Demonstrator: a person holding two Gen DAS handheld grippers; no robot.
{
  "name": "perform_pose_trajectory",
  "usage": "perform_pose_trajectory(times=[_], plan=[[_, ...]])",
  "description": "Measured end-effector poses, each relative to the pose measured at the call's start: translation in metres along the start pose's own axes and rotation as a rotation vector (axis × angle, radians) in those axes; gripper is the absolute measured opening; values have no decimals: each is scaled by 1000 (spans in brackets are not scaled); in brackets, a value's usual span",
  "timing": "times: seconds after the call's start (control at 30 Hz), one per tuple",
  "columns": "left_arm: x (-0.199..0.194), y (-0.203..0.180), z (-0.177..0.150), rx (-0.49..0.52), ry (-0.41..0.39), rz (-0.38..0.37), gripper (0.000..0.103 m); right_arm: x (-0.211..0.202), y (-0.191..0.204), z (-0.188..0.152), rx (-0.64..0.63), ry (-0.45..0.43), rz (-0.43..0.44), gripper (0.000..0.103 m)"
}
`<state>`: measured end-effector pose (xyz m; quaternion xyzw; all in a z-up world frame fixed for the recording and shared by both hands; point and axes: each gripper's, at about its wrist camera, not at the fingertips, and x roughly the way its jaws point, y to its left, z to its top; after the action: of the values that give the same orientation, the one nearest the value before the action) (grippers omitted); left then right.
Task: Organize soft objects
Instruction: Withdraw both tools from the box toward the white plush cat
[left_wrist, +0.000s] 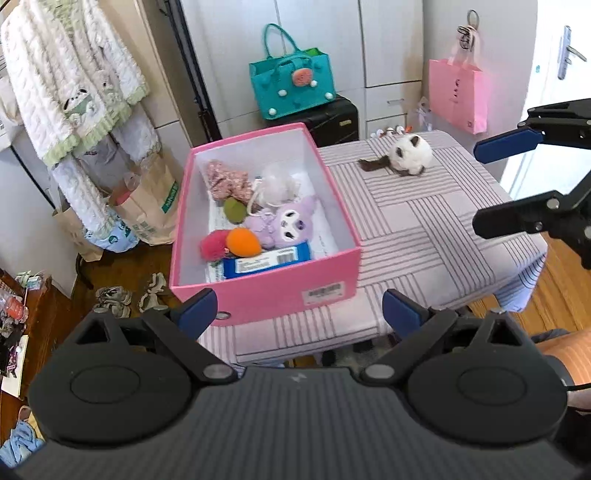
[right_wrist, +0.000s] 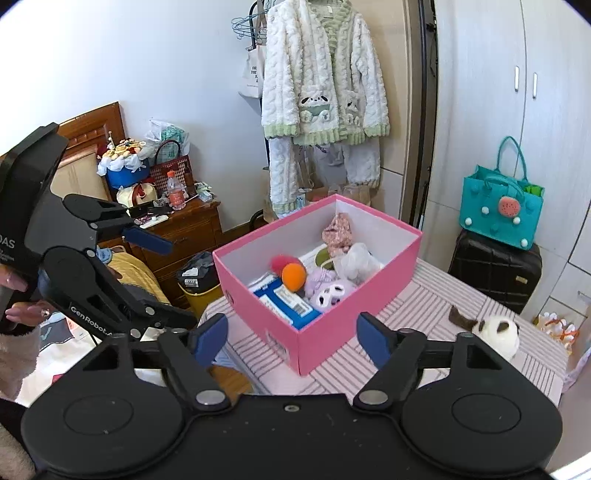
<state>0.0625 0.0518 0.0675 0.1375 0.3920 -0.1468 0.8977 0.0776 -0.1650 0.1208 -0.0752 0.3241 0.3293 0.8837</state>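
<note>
A pink box (left_wrist: 266, 291) stands on the striped tablecloth (left_wrist: 424, 229). In it lie a purple plush (left_wrist: 280, 221), an orange ball (left_wrist: 243, 242), a red pompom (left_wrist: 213, 244), a green ball (left_wrist: 234, 209), a floral cloth (left_wrist: 221, 181), a white pouch (left_wrist: 277, 184) and a blue pack (left_wrist: 266, 260). A white and brown plush (left_wrist: 406, 153) lies on the cloth to the box's right. My left gripper (left_wrist: 299, 310) is open and empty in front of the box. My right gripper (right_wrist: 291, 338) is open and empty too, facing a corner of the box (right_wrist: 332, 339); the plush (right_wrist: 495, 332) lies to its right.
A teal bag (left_wrist: 291, 85) sits on a black suitcase (left_wrist: 332, 118) behind the table. A pink bag (left_wrist: 458, 94) hangs on the cupboard. A fluffy jacket (right_wrist: 325, 74) hangs on a rack, paper bags (left_wrist: 151, 206) below it. A cluttered wooden nightstand (right_wrist: 184, 229) stands at the left.
</note>
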Motion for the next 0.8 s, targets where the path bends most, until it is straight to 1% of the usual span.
perform_pose_trajectory(times=[0.03, 0.13, 0.2, 0.37, 0.5, 0.6, 0.67, 0.7, 0.77, 0.8], plan=[[0, -3, -1, 6, 3, -6, 97, -3, -1, -4, 2, 2, -1, 91], [3, -17, -3, 32, 14, -26, 97, -8, -5, -17, 3, 13, -2, 95], [5, -24, -4, 48, 24, -37, 97, -12, -8, -26, 8, 22, -19, 96], [13, -45, -1, 87, 35, -66, 97, -17, -20, -50, 10, 62, -105, 96], [20, -58, 5, 107, 8, -112, 97, -22, -37, -69, 43, 63, -118, 96], [28, -69, 12, 110, -12, -165, 97, -27, -50, -82, 41, 27, -135, 96], [33, -76, 17, 110, -28, -190, 96, -28, -58, -90, 30, -23, -177, 96], [35, -79, 18, 116, -52, -196, 96, -29, -63, -94, 24, -50, -202, 96], [42, -91, 19, 162, -122, -174, 97, -27, -73, -102, 13, -83, -211, 96], [48, -97, 21, 176, -138, -148, 97, -24, -80, -107, 10, -94, -198, 96]])
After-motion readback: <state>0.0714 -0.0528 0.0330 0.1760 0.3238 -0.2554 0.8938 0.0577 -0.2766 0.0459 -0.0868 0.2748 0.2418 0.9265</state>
